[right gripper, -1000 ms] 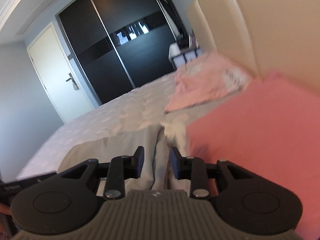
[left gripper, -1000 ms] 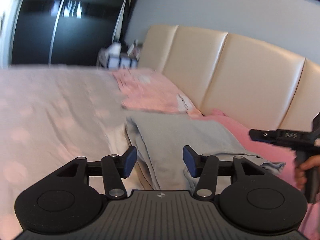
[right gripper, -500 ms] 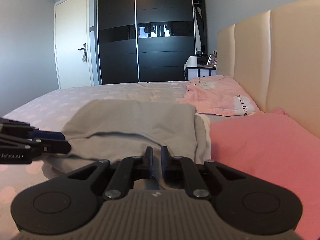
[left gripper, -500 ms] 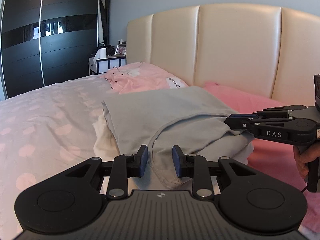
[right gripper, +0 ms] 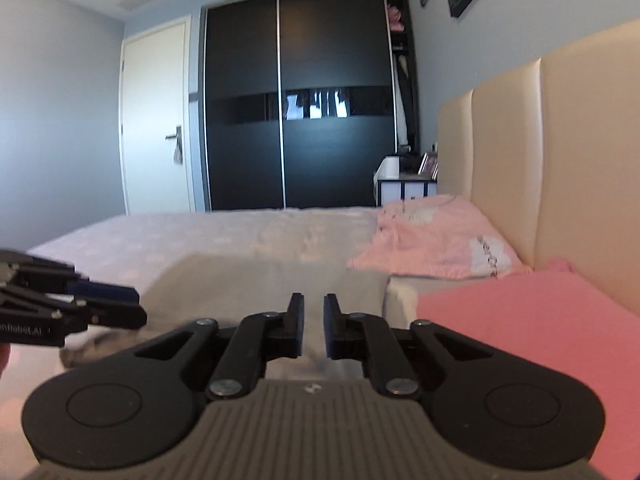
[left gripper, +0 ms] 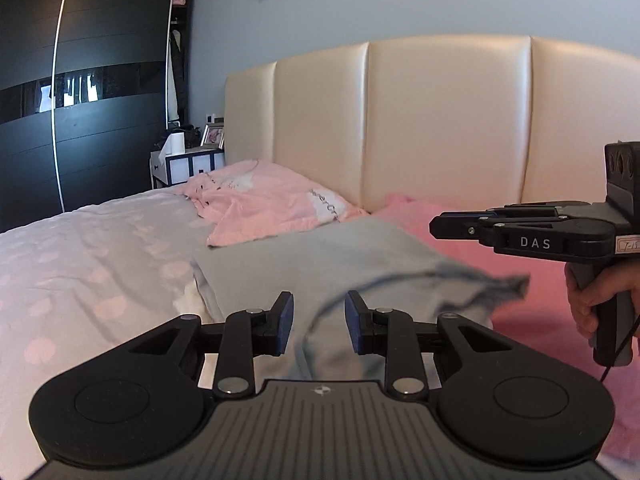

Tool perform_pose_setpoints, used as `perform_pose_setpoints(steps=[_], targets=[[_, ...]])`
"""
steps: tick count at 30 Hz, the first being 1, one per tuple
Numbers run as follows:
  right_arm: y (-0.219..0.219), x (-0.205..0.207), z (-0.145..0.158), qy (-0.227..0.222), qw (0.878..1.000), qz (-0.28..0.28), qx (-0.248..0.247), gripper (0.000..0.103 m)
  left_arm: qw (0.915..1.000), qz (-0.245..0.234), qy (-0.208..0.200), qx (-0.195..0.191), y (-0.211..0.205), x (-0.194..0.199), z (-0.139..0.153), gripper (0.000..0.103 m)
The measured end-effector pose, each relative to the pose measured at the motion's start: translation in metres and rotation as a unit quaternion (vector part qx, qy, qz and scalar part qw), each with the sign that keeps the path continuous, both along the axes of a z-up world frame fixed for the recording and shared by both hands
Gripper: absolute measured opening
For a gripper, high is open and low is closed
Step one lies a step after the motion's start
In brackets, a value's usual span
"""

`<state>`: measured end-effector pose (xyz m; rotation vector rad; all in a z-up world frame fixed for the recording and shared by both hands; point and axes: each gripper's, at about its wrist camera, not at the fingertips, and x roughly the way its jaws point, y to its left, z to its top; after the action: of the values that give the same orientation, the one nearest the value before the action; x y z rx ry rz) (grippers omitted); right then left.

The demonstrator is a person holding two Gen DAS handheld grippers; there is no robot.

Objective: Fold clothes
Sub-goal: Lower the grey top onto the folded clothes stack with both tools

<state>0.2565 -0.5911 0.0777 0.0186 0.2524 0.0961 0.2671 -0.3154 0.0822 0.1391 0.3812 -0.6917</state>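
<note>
A grey garment (left gripper: 320,256) lies folded on the bed, and its loose near edge (left gripper: 500,284) is blurred and lifted off the pink pillow. My left gripper (left gripper: 318,324) has a fold of this grey cloth in the gap between its blue pads, which stand apart without visibly pressing on it. My right gripper (left gripper: 436,226) hovers above and right of the cloth, clear of it, in a person's hand (left gripper: 592,300). In the right wrist view, the right gripper (right gripper: 314,320) is opening over the grey garment (right gripper: 260,280) with nothing pinched. The left gripper (right gripper: 120,304) shows at the left.
A pink printed garment (left gripper: 272,208) lies beside the cream headboard (left gripper: 440,120). A plain pink pillow (right gripper: 520,320) sits to the right. White cloth (right gripper: 400,292) shows under the grey garment. A nightstand (left gripper: 188,164), black wardrobe (right gripper: 300,100) and door (right gripper: 156,120) stand beyond the dotted bedspread (left gripper: 80,260).
The right gripper has let go of the grey cloth's edge and drawn away from it; that edge now hangs loose and blurred. The left jaws narrowed a second ago and have stayed so.
</note>
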Motion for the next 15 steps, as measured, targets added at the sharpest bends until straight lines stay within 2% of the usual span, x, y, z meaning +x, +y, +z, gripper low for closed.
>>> perform_pose_setpoints(steps=[3, 9, 15], targets=[[-0.004, 0.032, 0.007, 0.017, 1.0, -0.018, 0.0, 0.034, 0.9999, 0.009, 0.001, -0.004, -0.007, 0.027, 0.008, 0.025], [-0.01, 0.084, 0.002, 0.052, 0.997, -0.044, 0.021, 0.035, 0.9982, 0.041, 0.043, -0.009, -0.016, 0.081, 0.001, 0.025], [-0.009, 0.105, -0.022, 0.085, 0.995, -0.05, 0.022, 0.036, 0.9947, 0.06, 0.081, -0.018, -0.009, 0.103, -0.024, 0.025]])
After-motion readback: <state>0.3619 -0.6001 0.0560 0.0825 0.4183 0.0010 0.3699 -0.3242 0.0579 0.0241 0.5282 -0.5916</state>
